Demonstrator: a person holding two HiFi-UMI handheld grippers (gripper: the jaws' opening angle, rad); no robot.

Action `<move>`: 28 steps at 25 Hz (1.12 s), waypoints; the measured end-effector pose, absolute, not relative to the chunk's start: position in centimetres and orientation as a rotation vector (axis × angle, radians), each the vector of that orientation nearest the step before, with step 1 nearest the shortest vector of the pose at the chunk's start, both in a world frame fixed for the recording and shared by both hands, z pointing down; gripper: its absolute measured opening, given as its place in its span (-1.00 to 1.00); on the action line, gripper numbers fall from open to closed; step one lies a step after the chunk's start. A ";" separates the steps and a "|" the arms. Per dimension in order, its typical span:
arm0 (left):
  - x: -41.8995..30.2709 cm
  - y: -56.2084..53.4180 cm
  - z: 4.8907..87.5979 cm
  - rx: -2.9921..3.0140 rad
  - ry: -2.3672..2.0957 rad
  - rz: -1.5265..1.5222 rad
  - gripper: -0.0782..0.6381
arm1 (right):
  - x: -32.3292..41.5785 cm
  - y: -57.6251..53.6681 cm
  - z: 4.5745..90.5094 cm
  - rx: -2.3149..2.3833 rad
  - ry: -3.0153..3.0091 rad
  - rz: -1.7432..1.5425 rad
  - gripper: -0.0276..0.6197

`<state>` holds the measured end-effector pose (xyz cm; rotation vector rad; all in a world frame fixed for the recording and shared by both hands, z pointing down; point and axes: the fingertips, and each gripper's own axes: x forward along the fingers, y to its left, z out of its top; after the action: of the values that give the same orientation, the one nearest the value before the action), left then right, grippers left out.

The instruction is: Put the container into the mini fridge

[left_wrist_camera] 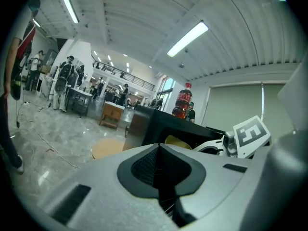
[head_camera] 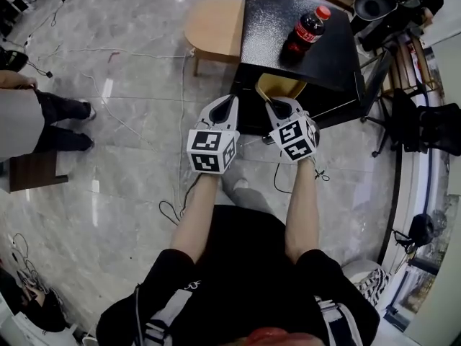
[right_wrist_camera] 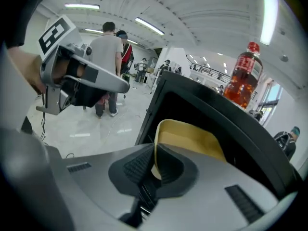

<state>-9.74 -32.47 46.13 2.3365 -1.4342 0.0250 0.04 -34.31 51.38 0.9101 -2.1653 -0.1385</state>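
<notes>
A yellow container (head_camera: 277,86) sits at the open front of the black mini fridge (head_camera: 274,27), partly under its top. My right gripper (head_camera: 277,105) is shut on the container's near rim; in the right gripper view the jaws (right_wrist_camera: 155,148) pinch the yellow wall (right_wrist_camera: 192,138) in front of the dark fridge opening (right_wrist_camera: 202,105). My left gripper (head_camera: 229,101) hangs just left of it, shut with nothing between its jaws (left_wrist_camera: 159,148). From that side the container (left_wrist_camera: 179,141) shows inside the fridge frame (left_wrist_camera: 144,124).
A red-capped cola bottle (head_camera: 306,29) stands on the fridge top. A round wooden stool (head_camera: 212,24) is behind the fridge at left. A person's legs (head_camera: 50,117) stand at far left. Black chairs (head_camera: 425,125) crowd the right, and cables trail over the marble floor (head_camera: 130,128).
</notes>
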 end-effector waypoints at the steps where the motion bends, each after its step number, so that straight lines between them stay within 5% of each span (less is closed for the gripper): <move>1: -9.8 -32.6 46.1 2.335 -1.440 0.028 -0.75 | 0.1 -34.7 51.7 0.887 -2.157 -0.149 -0.86; 14: -8.8 -33.4 46.2 2.312 -1.480 0.061 -0.75 | 2.1 -39.2 52.2 1.023 -2.185 -0.173 -0.85; 28: -3.3 -33.1 42.6 2.434 -1.463 0.000 -0.76 | 8.1 -33.9 41.4 1.730 -2.764 0.423 -0.88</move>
<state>-3.27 -33.12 42.65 2.4342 -1.4629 -0.0002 8.08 -33.93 41.36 1.7301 -2.7642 0.4228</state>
